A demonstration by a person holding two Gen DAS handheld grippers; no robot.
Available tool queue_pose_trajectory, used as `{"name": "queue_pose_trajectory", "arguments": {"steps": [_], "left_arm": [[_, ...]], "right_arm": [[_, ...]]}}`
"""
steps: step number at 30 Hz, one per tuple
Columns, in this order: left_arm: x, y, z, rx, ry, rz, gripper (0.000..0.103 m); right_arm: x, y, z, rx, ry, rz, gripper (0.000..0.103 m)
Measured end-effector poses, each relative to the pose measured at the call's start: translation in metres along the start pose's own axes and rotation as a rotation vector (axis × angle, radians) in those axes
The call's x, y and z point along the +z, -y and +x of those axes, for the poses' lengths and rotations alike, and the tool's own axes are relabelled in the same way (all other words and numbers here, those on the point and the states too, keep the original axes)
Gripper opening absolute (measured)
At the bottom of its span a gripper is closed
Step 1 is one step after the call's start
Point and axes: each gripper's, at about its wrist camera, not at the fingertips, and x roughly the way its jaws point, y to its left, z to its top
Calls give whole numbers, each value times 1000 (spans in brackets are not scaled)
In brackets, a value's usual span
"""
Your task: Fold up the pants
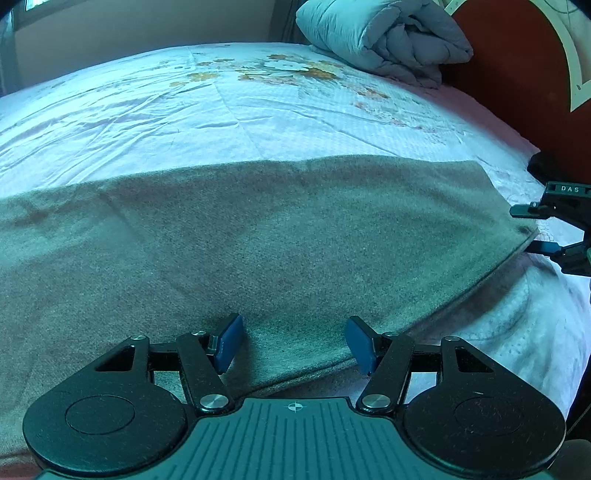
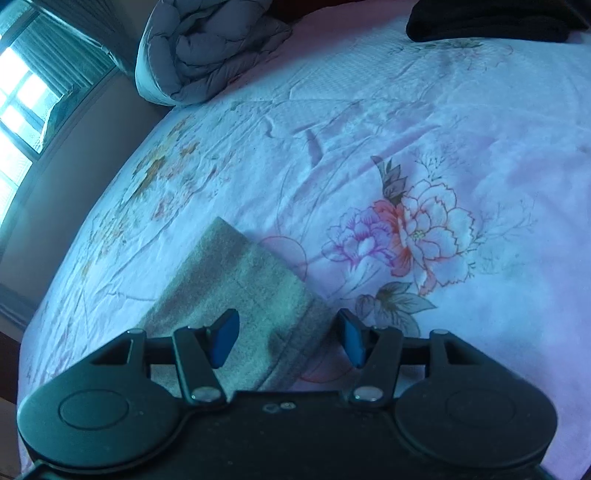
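Note:
The grey pants [image 1: 258,236] lie flat across the flowered bed sheet [image 1: 184,110], one long band running left to right. My left gripper [image 1: 293,343] is open, its blue pads on either side of the near edge of the pants. My right gripper [image 1: 528,230] shows at the far right of the left wrist view, open around the right end corner of the pants. In the right wrist view the right gripper [image 2: 288,338] is open over the end of the pants [image 2: 236,288], with the fabric lying between the pads.
A folded grey quilt [image 1: 384,37] lies at the head of the bed against the dark red headboard [image 1: 517,74]. A black garment [image 2: 491,18] lies at the top right of the right wrist view. A window [image 2: 26,96] is beyond the bed's far side.

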Motion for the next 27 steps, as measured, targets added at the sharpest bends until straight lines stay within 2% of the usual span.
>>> {"name": "queue_pose_trajectory", "arguments": {"steps": [2,7,10,11,13,14,20,25,27], "left_arm": [[5,-2,4,-1,1,-13,62],[7,-5,0,62,39,-47,62],[4,-4,2,84,32,-25,62],[3,-3,1,86,35,-19,62],[4,-4,-2,81,43,-33,62],[4,-6,-3,81,44,-40,62],[5,-24,-10,107,52,-86,62],[6,-50,-17,124,26,-175,62],[6,-58,-18,131,20,-197,63]], "right_arm": [[-1,2,-1,-5,2,2,39],[-1,13,-4,22,0,29,29],[-2,14,-4,43,-12,19,14],[-2,14,-5,49,-13,21,13],[-2,10,-6,36,-6,-10,16],[-2,8,-6,19,-5,-21,25],[-2,-1,-4,-27,-25,-56,28],[-5,-19,-22,-125,55,-178,41],[-8,-25,-31,-120,87,-204,42]]}}
